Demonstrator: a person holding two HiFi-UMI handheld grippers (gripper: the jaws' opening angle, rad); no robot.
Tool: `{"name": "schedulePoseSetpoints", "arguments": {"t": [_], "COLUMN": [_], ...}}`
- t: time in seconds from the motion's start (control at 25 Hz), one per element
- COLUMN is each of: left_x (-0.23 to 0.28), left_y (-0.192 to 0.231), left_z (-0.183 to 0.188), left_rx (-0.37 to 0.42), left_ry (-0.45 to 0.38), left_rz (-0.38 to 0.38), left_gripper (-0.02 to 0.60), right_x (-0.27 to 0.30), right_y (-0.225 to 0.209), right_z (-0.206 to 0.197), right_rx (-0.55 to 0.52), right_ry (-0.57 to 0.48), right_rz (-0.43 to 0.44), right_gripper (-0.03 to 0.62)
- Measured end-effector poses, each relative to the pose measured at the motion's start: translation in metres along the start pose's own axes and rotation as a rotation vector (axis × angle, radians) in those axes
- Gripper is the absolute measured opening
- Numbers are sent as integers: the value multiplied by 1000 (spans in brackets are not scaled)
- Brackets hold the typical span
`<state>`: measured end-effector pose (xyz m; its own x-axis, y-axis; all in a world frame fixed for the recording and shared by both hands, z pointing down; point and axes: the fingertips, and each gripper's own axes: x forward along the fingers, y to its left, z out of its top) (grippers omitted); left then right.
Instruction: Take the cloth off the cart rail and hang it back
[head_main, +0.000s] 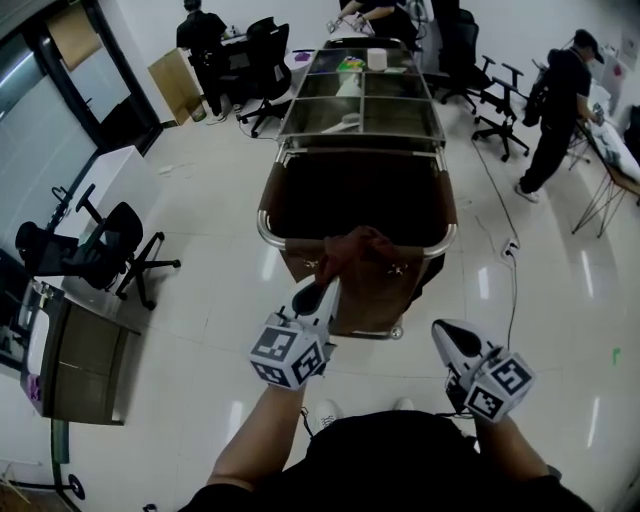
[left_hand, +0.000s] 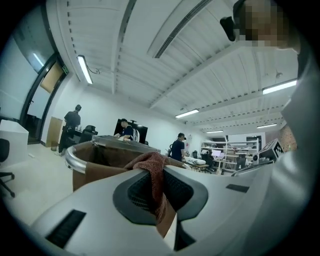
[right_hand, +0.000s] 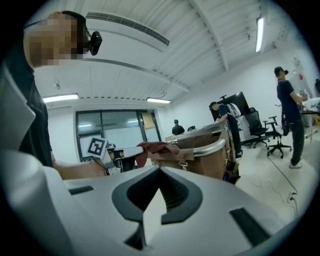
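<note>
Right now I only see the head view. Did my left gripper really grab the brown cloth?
Observer: Yes. The left gripper view shows the cloth clamped by the left gripper, with a fold hanging below.
Operator: Is my other one holding anything?
Observer: No. The right gripper view shows the right gripper with its jaws together and nothing between them.
Operator: Is the cloth off the rail?
Observer: Unclear. In the right gripper view it sits about level with the cart rail.

The brown fabric-sided cart with a chrome rail (head_main: 380, 300) is being looked down on steeply from the head. From both gripper views it is being seen level and close; the reddish-brown terry cloth (head_main: 355, 248) is being shared by all three views.
</note>
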<state>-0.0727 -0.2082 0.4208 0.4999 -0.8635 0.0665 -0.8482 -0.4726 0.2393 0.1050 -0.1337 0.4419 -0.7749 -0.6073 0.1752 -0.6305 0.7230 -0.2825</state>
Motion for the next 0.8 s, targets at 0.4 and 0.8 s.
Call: {"name": "schedulePoseSetpoints", "arguments": {"t": [0.4,0.8], "left_x": [-91,-151], "left_y": [-4,-1], "left_z": [76,75], "left_rx": [82,107], "left_ry": [-103,-110], "left_rz": [36,93], "left_gripper": [21,21], "right_x": [38,65], "right_y": [38,74], "right_z": [22,25], "right_rx": [-26,-41], "right_ry": [-32,-29], "right_rz": [103,175], "right_gripper": [11,11]}}
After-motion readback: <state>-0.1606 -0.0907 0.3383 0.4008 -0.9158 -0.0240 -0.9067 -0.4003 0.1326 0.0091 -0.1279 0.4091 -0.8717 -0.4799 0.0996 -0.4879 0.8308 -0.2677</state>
